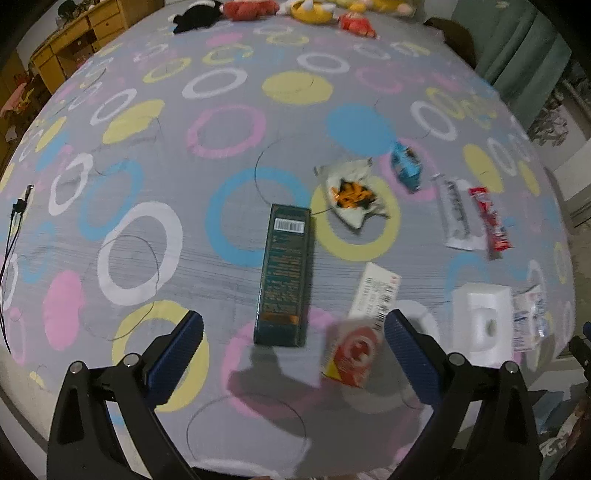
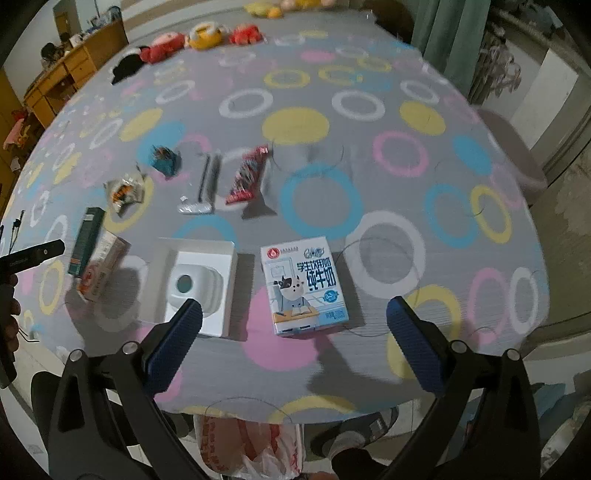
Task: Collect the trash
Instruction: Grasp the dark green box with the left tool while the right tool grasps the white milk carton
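Observation:
Trash lies scattered on a bed with a ring-patterned sheet [image 1: 236, 133]. In the left wrist view my left gripper [image 1: 293, 339] stands open above a dark green box [image 1: 286, 273], with a red and white carton [image 1: 354, 350] by its right finger. Farther off lie a crumpled white wrapper [image 1: 351, 195], a blue packet [image 1: 406, 166], a silver wrapper [image 1: 456, 214] and a red wrapper [image 1: 489, 221]. In the right wrist view my right gripper [image 2: 295, 325] stands open over a milk carton [image 2: 304, 286]; a white foam tray [image 2: 199, 284] lies under its left finger.
Plush toys [image 1: 255, 9] line the far edge of the bed. A wooden desk [image 1: 70, 48] stands at the far left and green curtains [image 1: 517, 55] at the right. A red and white plastic bag [image 2: 251, 446] sits on the floor below the bed's near edge, beside a shoe [image 2: 354, 435].

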